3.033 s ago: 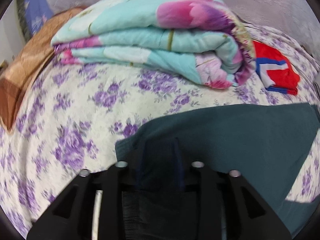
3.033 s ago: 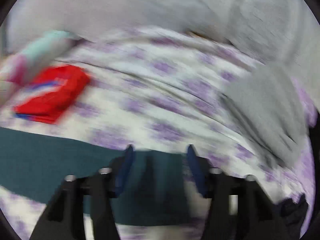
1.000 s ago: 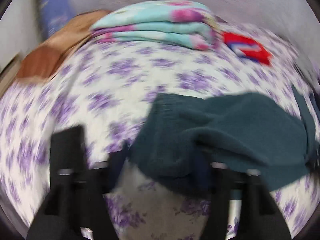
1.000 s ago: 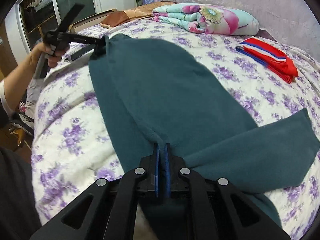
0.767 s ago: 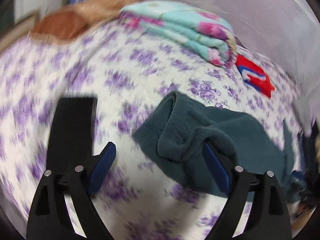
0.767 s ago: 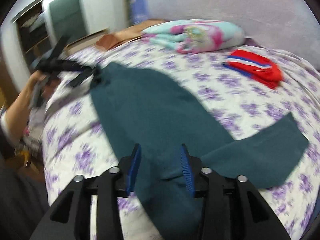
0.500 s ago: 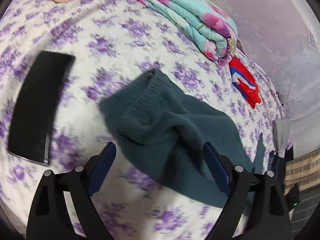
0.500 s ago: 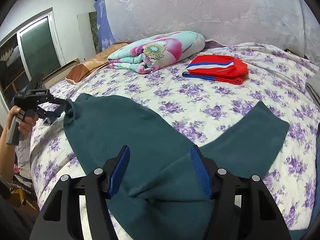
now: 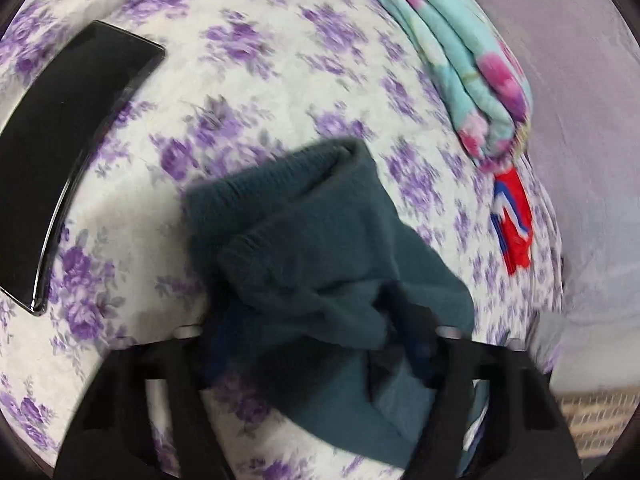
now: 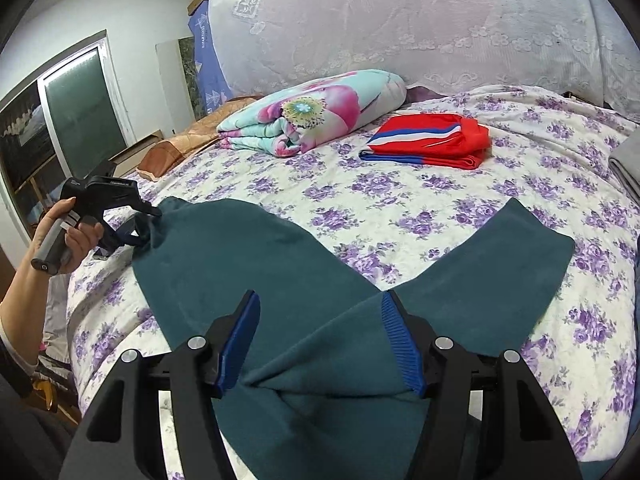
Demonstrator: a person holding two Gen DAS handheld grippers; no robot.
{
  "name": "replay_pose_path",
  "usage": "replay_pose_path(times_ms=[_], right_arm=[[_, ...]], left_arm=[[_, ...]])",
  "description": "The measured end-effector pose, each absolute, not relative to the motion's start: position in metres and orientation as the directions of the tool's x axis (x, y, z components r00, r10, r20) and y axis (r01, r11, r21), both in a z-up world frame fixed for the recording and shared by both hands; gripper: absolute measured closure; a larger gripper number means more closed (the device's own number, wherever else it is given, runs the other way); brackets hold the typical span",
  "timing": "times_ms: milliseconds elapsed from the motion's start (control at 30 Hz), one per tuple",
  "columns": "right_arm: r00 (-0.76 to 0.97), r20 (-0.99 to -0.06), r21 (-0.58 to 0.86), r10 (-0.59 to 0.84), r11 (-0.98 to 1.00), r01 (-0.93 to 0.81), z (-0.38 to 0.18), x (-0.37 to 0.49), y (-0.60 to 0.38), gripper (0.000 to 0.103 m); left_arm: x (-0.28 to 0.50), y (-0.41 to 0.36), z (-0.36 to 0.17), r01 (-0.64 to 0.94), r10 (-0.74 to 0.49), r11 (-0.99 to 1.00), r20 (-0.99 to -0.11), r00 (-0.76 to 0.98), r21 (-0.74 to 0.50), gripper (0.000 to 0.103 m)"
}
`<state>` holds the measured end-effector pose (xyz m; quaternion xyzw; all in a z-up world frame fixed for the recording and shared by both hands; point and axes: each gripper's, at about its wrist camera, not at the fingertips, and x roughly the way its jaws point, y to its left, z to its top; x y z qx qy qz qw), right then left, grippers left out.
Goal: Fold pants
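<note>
Since a second ago the right gripper [image 10: 320, 338] has let go of the pants [image 10: 280, 280] and now hovers over them with its blue pads spread apart, touching no cloth, while the left gripper [image 9: 316, 340] has rolled over and come down on the waistband end, so that the black slab [image 9: 60, 160] has swung into the left of its view; the bed [image 10: 440, 208], under a white sheet printed with purple flowers, fills both views and carries everything; against the far wall hangs a pale lace cloth [image 10: 400, 20], and a dark window [image 10: 76, 120] stands at the left; the teal pants lie across the near part of the bed, one leg running left toward the waistband and the other spread out to the right, the two meeting just in front of the right gripper; the ribbed waistband is bunched and humped up between the left gripper's fingers, whose jaws are closing on it, though blur hides whether the pads already press the cloth; in the right wrist view a hand [image 10: 68, 236] grips the left gripper's handle at the bed's left edge, its tip at the waistband; farther back lie a folded flowered quilt [image 10: 312, 116] in turquoise and pink, with a brown pillow [image 10: 180, 148] beside it to the left, and a folded red garment [image 10: 432, 140] with blue and white stripes, well apart from the pants.
</note>
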<state>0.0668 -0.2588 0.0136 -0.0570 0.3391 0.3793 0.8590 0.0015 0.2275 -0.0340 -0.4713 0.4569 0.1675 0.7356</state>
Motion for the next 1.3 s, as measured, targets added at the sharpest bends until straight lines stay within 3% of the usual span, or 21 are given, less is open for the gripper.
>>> replay_pose_path(times_ms=[100,233,333,400,433,633,700,800,900,967,1067,1100,1233,1300], right_arm=[[0.485,-0.632,0.159,0.604,0.714,-0.682,0.012,0.069,-0.259,0.039],[0.479,-0.647,0.161,0.593,0.721,-0.674,0.008,0.072,-0.256,0.039],[0.49,-0.701,0.119,0.518,0.762,-0.636,-0.002,0.079,-0.251,0.039],[0.501,-0.725,0.104,0.472,0.795,-0.597,-0.006,0.085,-0.255,0.039],[0.51,-0.728,0.103,0.458,0.808,-0.58,-0.004,0.087,-0.259,0.039],[0.61,-0.718,0.067,0.335,0.906,-0.418,0.024,0.126,-0.285,0.039],[0.626,-0.735,0.014,0.262,0.928,-0.373,0.026,0.153,-0.275,0.039],[0.604,-0.786,-0.064,0.13,0.955,-0.289,0.011,0.202,-0.255,0.039],[0.553,-0.833,-0.114,0.006,0.977,-0.182,-0.014,0.247,-0.243,0.039],[0.519,-0.852,-0.158,-0.069,0.979,-0.13,-0.032,0.27,-0.241,0.044],[0.516,-0.855,-0.115,-0.056,0.99,-0.084,-0.033,0.272,-0.258,0.087],[0.526,-0.85,-0.098,-0.044,0.992,-0.076,-0.028,0.267,-0.264,0.097],[0.662,-0.739,0.108,0.126,0.992,-0.068,0.037,0.199,-0.328,0.097],[0.728,-0.659,0.203,0.188,0.977,-0.068,0.072,0.146,-0.376,0.097]], left_arm=[[-0.002,0.227,-0.022,-0.652,-0.125,0.558,-0.828,0.547,-0.514,0.086],[-0.016,0.222,0.017,-0.637,0.083,0.678,-0.824,0.561,-0.366,0.088],[-0.013,0.229,0.007,-0.664,0.171,0.71,-0.857,0.486,-0.235,0.086],[-0.008,0.236,-0.014,-0.688,0.232,0.715,-0.889,0.395,-0.119,0.059],[-0.01,0.239,-0.024,-0.697,0.251,0.711,-0.893,0.373,-0.092,0.055],[-0.024,0.221,0.012,-0.687,0.405,0.726,-0.796,0.449,-0.019,0.051],[-0.025,0.207,0.027,-0.671,0.442,0.741,-0.749,0.494,-0.005,0.039],[-0.019,0.174,0.042,-0.568,0.379,0.822,-0.705,0.6,-0.042,0.033],[-0.007,0.141,0.038,-0.456,0.34,0.89,-0.671,0.658,0.004,0.026],[0.007,0.126,0.024,-0.434,0.363,0.898,-0.683,0.634,0.075,0.026],[0.027,0.125,-0.004,-0.422,0.352,0.901,-0.74,0.573,0.101,0.026],[0.03,0.128,-0.013,-0.425,0.343,0.9,-0.76,0.552,0.097,0.026],[0.028,0.148,-0.029,-0.436,0.271,0.9,-0.8,0.536,0.013,0.024],[0.029,0.149,-0.029,-0.436,0.283,0.9,-0.799,0.531,0.029,0.024]])
